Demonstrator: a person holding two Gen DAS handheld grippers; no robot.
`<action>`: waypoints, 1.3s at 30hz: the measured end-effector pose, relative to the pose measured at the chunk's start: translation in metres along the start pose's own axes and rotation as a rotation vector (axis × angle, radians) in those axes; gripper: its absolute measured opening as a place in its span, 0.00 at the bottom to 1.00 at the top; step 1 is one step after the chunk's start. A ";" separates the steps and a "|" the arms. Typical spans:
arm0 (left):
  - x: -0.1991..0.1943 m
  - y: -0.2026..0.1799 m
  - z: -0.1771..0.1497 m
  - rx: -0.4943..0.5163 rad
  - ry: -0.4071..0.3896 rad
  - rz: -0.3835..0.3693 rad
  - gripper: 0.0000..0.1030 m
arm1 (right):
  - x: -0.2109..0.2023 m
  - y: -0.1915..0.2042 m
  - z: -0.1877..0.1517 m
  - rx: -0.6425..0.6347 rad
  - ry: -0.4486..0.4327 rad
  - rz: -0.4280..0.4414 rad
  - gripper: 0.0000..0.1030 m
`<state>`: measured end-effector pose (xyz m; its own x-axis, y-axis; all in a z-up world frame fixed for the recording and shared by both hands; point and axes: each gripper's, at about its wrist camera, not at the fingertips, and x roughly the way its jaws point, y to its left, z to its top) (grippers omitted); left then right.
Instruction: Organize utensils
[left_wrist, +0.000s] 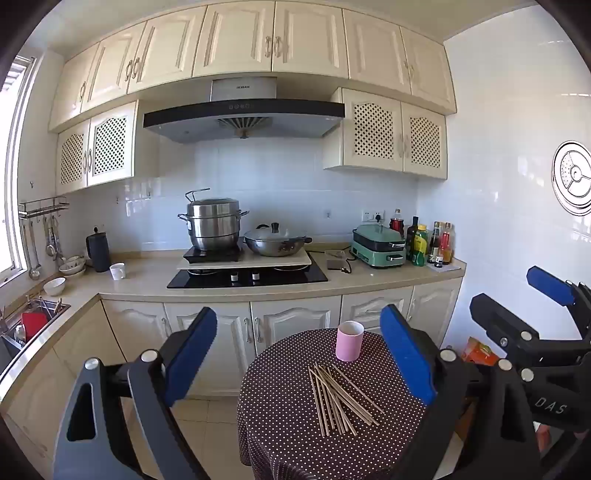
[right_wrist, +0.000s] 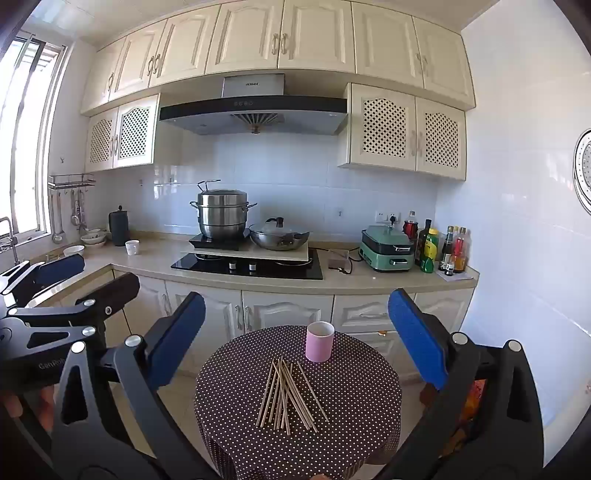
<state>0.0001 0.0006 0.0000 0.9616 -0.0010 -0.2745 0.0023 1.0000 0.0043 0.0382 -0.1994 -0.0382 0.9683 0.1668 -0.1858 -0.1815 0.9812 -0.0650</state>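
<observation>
In the left wrist view, our left hand-held gripper (left_wrist: 299, 365) was spread wide and held nothing. It hung above the round dotted worktop (left_wrist: 280, 424). The chopsticks (left_wrist: 338, 398) lay there in a loose, crossed pile, just in front of the pink cup (left_wrist: 349, 340). The cup stood upright and looked empty, so we think it was there to hold the sticks. At the right edge we saw our right hand-held gripper (left_wrist: 517, 306), also spread apart with nothing in it. This view alone showed the sink (left_wrist: 22, 332) with dishes on the left.

In the right wrist view, our right hand-held gripper (right_wrist: 297, 345) was wide apart and empty, high over the same worktop (right_wrist: 351, 406). The chopsticks (right_wrist: 288, 397) lay near the middle, with the cup (right_wrist: 319, 341) just behind them. Only here could we see our left hand-held gripper (right_wrist: 74, 280) from the side. We think no stick had been picked up yet, so the job looked not begun.
</observation>
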 end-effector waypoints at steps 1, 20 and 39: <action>0.000 -0.001 0.000 0.006 0.004 0.002 0.86 | 0.000 0.000 0.000 0.001 0.000 0.000 0.94; 0.002 -0.001 -0.006 0.003 0.002 0.002 0.86 | -0.004 0.000 -0.003 0.003 0.009 0.000 0.94; -0.004 -0.005 0.001 0.005 0.002 0.002 0.86 | -0.004 -0.005 0.002 0.004 0.013 -0.004 0.94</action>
<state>-0.0035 -0.0041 0.0022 0.9611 0.0007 -0.2761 0.0021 0.9999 0.0100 0.0356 -0.2050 -0.0350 0.9666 0.1622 -0.1983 -0.1774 0.9822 -0.0613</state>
